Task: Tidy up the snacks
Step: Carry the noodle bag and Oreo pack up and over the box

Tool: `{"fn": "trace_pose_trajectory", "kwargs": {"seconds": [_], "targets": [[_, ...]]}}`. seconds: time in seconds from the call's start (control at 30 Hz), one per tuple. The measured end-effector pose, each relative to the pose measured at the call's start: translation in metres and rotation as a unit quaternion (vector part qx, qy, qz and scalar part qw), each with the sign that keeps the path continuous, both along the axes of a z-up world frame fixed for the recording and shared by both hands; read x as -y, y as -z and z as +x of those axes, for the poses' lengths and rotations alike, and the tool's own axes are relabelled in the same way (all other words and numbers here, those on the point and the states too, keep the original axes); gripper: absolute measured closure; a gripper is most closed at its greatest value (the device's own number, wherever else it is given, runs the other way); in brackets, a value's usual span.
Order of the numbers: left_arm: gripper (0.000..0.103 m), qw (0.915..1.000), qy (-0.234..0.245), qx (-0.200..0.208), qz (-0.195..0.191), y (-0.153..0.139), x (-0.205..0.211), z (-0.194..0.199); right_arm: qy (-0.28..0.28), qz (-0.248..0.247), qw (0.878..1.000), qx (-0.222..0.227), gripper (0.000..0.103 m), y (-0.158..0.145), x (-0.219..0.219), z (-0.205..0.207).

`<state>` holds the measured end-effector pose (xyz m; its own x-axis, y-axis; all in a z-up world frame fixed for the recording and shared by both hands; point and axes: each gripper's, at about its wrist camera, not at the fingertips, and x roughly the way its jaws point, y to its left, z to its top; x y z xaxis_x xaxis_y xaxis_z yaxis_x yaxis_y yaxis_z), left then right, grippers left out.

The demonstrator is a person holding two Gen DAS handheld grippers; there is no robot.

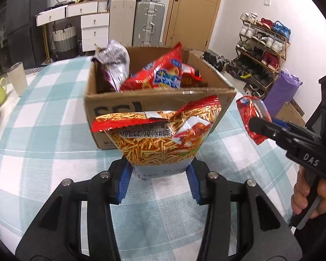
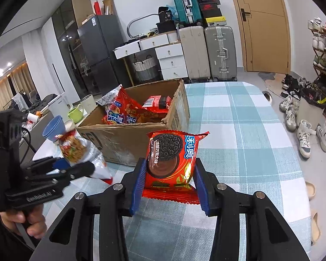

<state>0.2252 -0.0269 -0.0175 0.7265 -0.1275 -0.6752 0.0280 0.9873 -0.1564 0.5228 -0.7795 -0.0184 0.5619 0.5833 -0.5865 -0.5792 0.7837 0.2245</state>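
Observation:
An open cardboard box (image 1: 154, 102) (image 2: 128, 139) stands on the checked tablecloth and holds several snack packs, among them a red chip bag (image 1: 156, 74) and a purple-silver bag (image 1: 114, 63). My left gripper (image 1: 158, 174) is shut on an orange noodle-snack bag (image 1: 163, 134), lifted just in front of the box's near wall. In the right wrist view that bag (image 2: 76, 148) hangs left of the box, in the left gripper (image 2: 76, 165). My right gripper (image 2: 170, 174) is shut on a red cookie pack (image 2: 171, 161), near the box's right corner. The cookie pack (image 1: 253, 117) also shows at the right of the left wrist view.
The blue-and-white checked tablecloth (image 1: 43, 108) (image 2: 239, 130) covers the table. A white cup (image 1: 17, 80), a green mug (image 2: 75, 114) and blue bowls (image 2: 54, 128) stand at the table's left side. Beyond are suitcases (image 2: 219, 52), drawers, a door and a shoe rack (image 1: 263, 50).

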Motion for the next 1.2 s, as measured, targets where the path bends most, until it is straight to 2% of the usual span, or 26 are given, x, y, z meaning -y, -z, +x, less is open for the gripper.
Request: {"fn": "trace_pose_trajectory", "kwargs": {"seconds": [0.6, 0.9, 1.2], "targets": [[0.061, 0.9979, -0.009, 0.062, -0.013, -0.088, -0.051, -0.051, -0.034, 0.014, 0.999, 0.035, 0.06, -0.017, -0.013, -0.022], [0.061, 0.997, -0.012, 0.075, -0.014, -0.117, -0.067, -0.041, -0.033, 0.019, 0.998, 0.043, 0.06, -0.026, -0.02, -0.015], [0.061, 0.9969, -0.015, 0.077, -0.01, -0.126, -0.071, -0.025, -0.041, 0.009, 0.998, 0.057, 0.06, -0.043, -0.041, 0.0]]}}
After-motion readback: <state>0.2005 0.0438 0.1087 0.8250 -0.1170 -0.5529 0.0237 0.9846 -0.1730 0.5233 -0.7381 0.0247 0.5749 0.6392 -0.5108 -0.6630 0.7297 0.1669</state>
